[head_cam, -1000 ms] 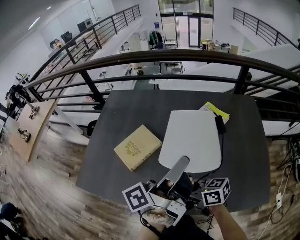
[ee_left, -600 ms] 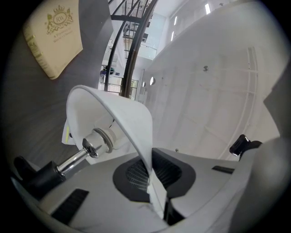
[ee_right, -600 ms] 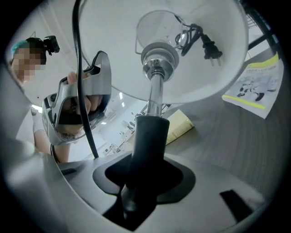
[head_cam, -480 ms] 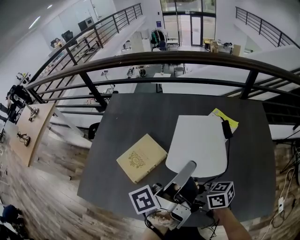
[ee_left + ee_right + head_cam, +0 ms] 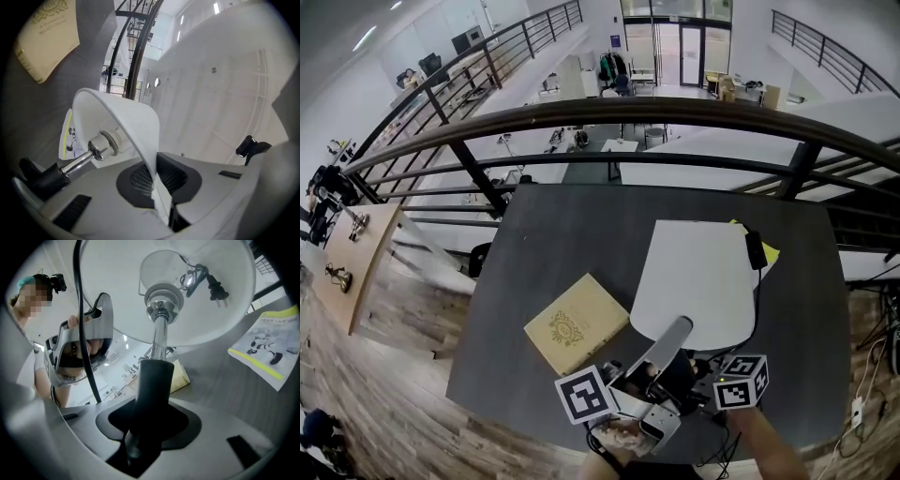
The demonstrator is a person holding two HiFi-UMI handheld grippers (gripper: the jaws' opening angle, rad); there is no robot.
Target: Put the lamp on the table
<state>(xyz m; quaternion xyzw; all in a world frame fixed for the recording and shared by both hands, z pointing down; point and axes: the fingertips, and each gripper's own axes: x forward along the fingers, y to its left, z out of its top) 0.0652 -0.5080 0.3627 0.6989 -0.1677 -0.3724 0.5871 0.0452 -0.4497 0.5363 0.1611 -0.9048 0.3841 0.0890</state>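
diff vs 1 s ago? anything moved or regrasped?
The lamp was carried farther out over the table, away from the person, and now hides most of the yellow leaflet. No regrasp: the left tongs stay shut on the shade's rim, the right tongs stay on the black stem. The book lies as before.

A dark grey table (image 5: pixel 581 234) carries a tan book (image 5: pixel 577 322) lying flat. A white leaflet (image 5: pixel 268 347) with a yellow stripe lies well right of the book, farther back.

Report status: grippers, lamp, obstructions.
Left gripper shut on lampshade rim. Right gripper clamped on stem. Lamp over table, not down. Book and leaflet close by.
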